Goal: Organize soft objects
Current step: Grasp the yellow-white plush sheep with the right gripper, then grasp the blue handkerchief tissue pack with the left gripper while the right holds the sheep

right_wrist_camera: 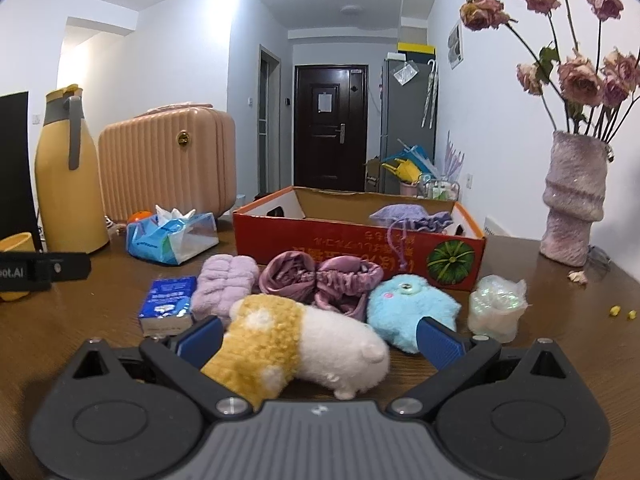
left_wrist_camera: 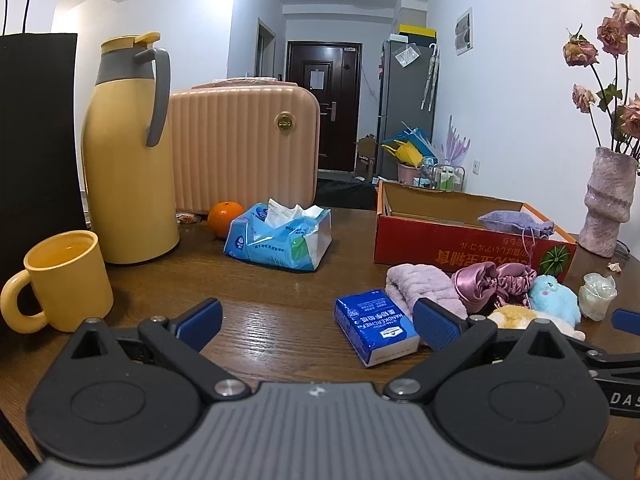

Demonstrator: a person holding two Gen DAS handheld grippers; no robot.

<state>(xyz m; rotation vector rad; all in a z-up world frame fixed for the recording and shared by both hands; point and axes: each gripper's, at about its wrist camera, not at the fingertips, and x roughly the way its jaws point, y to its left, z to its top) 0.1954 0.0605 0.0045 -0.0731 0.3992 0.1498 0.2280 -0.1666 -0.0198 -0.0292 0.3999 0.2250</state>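
Right wrist view: both grippers' jaws spread, the right gripper (right_wrist_camera: 318, 336) straddling the yellow-white plush (right_wrist_camera: 296, 350).

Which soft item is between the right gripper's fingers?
The yellow-and-white plush, lying on the table between the open right gripper. The blue plush and purple towel sit farther back.

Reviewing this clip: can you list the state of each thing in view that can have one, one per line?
left hand-held gripper: open, holding nothing
right hand-held gripper: open around the yellow-and-white plush, not clamped
cardboard box: open-topped
purple pouch: in the box, drawstring hanging over the front wall
tissue pack: opened, tissue sticking out
handkerchief pack: looks sealed, lying flat
thermos: lid on, upright
mug: upright
suitcase: closed
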